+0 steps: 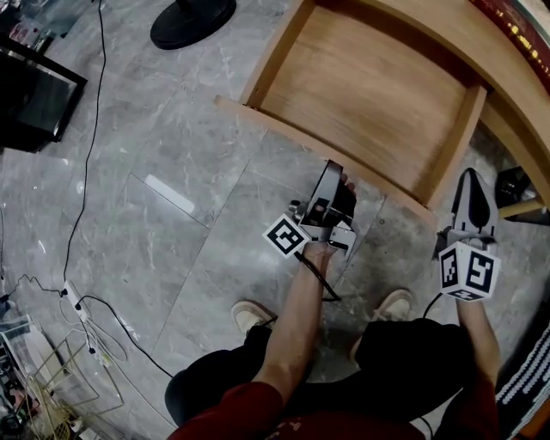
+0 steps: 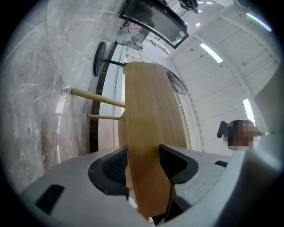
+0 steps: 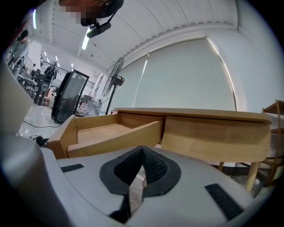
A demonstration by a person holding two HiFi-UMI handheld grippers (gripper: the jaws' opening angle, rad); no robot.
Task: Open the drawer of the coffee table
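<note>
The coffee table's wooden drawer stands pulled out over the floor, its inside bare. My left gripper is at the middle of the drawer's front panel and shut on it. In the left gripper view that panel runs edge-on between the two pads of the left gripper. My right gripper hovers just outside the drawer's front right corner, shut and holding nothing. From the right gripper, I see the drawer sticking out of the coffee table.
The coffee table's curved top fills the upper right. A fan base and a black cabinet stand on the grey tiled floor, with cables and a power strip at left. The person's shoes are below the drawer.
</note>
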